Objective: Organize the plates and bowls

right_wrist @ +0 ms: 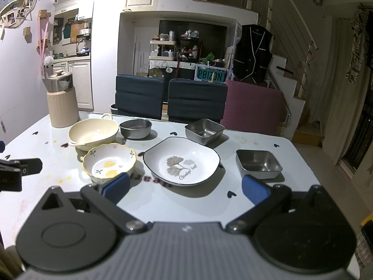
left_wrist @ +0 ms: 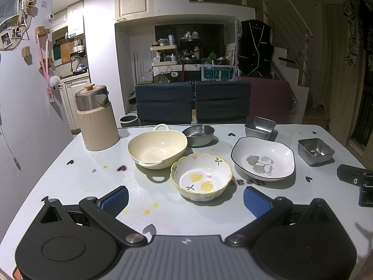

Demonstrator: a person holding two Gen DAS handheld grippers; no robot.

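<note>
On the pale blue table (left_wrist: 81, 175) stand a cream two-handled bowl (left_wrist: 157, 149), a scalloped lemon-print bowl (left_wrist: 201, 177), a white ginkgo-leaf plate (left_wrist: 263, 157), a round steel bowl (left_wrist: 198, 134) and two square steel bowls (left_wrist: 260, 127) (left_wrist: 315, 150). My left gripper (left_wrist: 186, 199) is open just in front of the lemon bowl, nothing between its blue pads. My right gripper (right_wrist: 186, 187) is open before the ginkgo plate (right_wrist: 181, 159), with the lemon bowl (right_wrist: 109, 164) by its left pad and a square steel bowl (right_wrist: 258, 163) beyond its right pad.
A beige canister with a steel lid (left_wrist: 96, 119) stands at the table's back left. Two dark blue chairs (left_wrist: 193, 102) and a maroon one (left_wrist: 270, 100) line the far edge. The other gripper's black body (left_wrist: 356, 182) shows at the right edge of the left wrist view.
</note>
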